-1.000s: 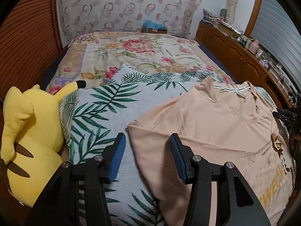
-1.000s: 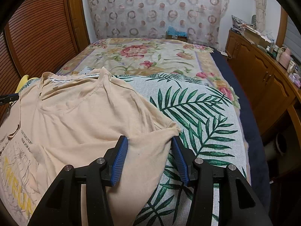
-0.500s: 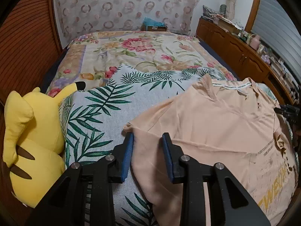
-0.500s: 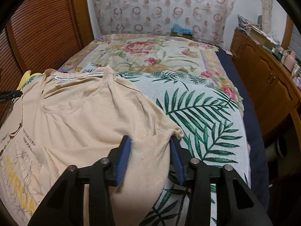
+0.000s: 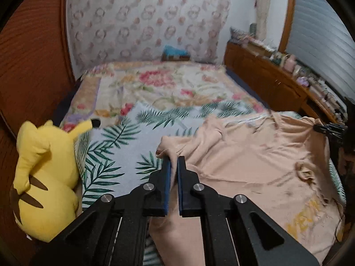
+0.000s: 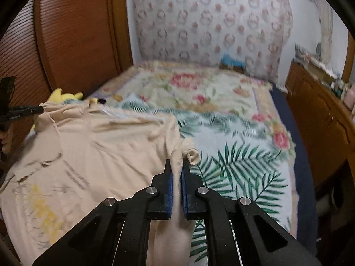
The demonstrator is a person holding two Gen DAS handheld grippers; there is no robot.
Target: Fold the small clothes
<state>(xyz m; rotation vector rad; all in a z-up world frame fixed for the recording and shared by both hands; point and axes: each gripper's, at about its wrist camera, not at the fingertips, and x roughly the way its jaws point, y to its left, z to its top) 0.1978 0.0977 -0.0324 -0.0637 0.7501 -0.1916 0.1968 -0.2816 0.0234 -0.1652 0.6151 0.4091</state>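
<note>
- The peach cotton T-shirt with a yellow print (image 5: 255, 166) lies on the palm-leaf blanket (image 5: 115, 146) on the bed, beside a yellow plush toy (image 5: 44, 177).
- The left tongs (image 5: 174, 161) are clamped on one sleeve's edge; their jaws have just been closing on the cloth.
- The right tongs (image 6: 176, 166) have also just closed, pinching the opposite sleeve, which bunches between the pads.
- The fabric looks light, limp and stretchy; it will likely sag and wrinkle, so gripping hems or seams seems safest.

Dim, warm indoor light; both views motion-blurred; fisheye bending and dark vignette at edges.
</note>
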